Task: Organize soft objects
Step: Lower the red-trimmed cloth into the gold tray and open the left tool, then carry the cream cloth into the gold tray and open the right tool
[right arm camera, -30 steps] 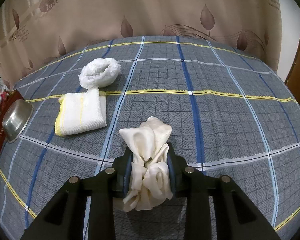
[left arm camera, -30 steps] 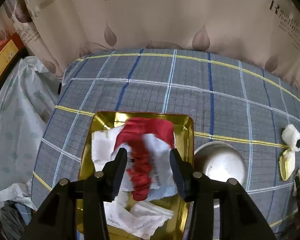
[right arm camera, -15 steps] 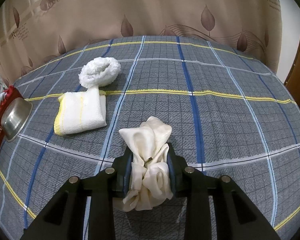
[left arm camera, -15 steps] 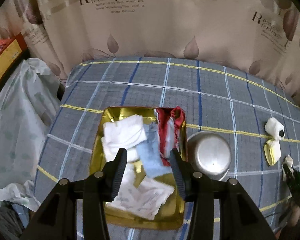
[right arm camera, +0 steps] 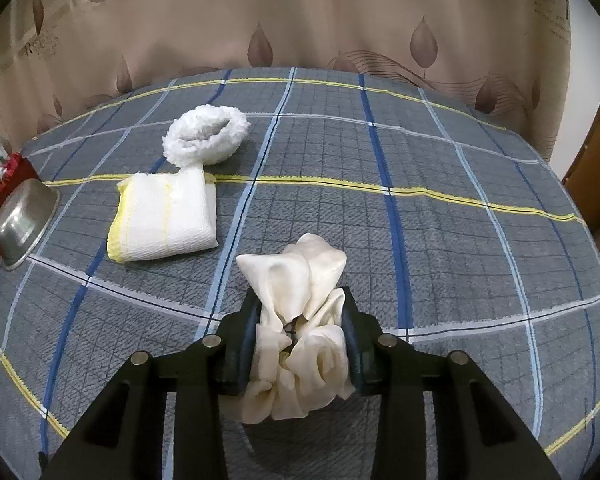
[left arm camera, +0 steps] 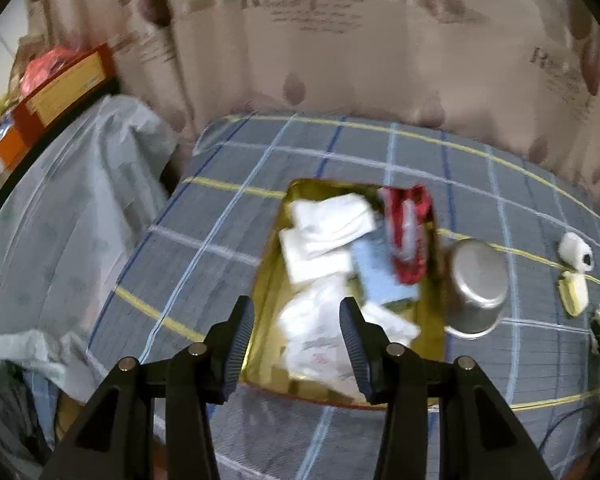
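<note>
My left gripper (left arm camera: 298, 336) hangs open and holds nothing, above the near end of a gold tray (left arm camera: 266, 280). In the tray lie a red cloth (left arm camera: 408, 232), a pale blue cloth (left arm camera: 380, 272) and several white cloths (left arm camera: 328, 224). My right gripper (right arm camera: 300, 320) has a crumpled cream cloth (right arm camera: 296, 280) between its pads, low over the plaid tablecloth; its jaws are opening, but the pads still touch the cloth. A folded white cloth with yellow edging (right arm camera: 164, 216) and a fluffy white ring (right arm camera: 204, 134) lie on the table to the left, further out.
A steel bowl (left arm camera: 478, 280) lies tipped on its side just right of the tray, also seen as the bowl (right arm camera: 24, 220) at far left. A leaf-print curtain (right arm camera: 300, 20) backs the table. Plastic-covered clutter (left arm camera: 60, 220) sits off the table's left edge.
My left gripper has drawn back and up from the tray, leaving the red cloth at the tray's far right. My right gripper's jaws have spread slightly around the cream cloth.
</note>
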The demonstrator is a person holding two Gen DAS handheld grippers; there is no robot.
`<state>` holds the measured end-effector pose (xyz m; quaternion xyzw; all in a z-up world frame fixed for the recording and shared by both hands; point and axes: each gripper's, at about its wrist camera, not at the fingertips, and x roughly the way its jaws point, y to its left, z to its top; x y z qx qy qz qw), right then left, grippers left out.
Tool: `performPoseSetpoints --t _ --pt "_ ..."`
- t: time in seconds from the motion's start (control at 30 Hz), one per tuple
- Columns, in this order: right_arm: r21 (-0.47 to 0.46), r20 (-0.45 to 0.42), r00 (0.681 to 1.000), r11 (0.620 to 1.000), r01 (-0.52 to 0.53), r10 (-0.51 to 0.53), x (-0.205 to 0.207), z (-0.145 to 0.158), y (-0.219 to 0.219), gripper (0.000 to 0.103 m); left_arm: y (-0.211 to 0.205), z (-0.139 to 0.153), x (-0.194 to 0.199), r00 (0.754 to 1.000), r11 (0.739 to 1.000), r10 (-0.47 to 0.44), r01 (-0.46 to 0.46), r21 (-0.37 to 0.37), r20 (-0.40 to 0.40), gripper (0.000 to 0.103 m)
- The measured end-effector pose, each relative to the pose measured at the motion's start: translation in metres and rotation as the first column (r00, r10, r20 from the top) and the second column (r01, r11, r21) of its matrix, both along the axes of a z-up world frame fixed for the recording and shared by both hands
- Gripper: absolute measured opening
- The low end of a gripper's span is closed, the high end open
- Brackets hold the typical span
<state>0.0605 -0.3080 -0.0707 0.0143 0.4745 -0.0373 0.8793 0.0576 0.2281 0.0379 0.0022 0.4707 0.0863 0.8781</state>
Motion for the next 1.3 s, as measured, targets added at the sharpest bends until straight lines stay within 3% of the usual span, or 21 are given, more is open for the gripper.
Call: performPoseSetpoints --t 0.17,0.47,0.87,1.07,1.3 --pt "-0.040 -0.029 1.000 0.999 0.003 -0.004 0.003 0.002 0.009 0.024 0.019 -0.007 -0.008 0.999 0.998 0.043 -0.043 -0.052 -0.010 0.045" --pt "-0.048 -0.064 0.998 0.999 -0.008 0.005 -0.006 0.013 0.025 0.018 0.034 -0.008 -0.016 0.996 0.994 0.089 -0.089 -0.067 0.006 0.045" --pt "0.010 -0.071 0.980 0.982 -0.186 0.187 -0.030 0.050 0.089 0.018 0.045 -0.005 -0.018 0.992 0.989 0.124 -0.123 -0.078 0.011 0.045" --pt "0.057 -0.036 0.949 0.948 -0.312 0.314 -0.034 0.068 0.144 0.018 0.051 -0.001 -0.021 0.990 0.987 0.141 -0.139 -0.080 0.019 0.045" --pt "0.112 0.040 0.880 0.873 -0.475 0.473 -0.026 0.097 0.217 0.018 0.062 0.006 -0.025 0.985 0.984 0.169 -0.167 -0.067 0.034 0.045"
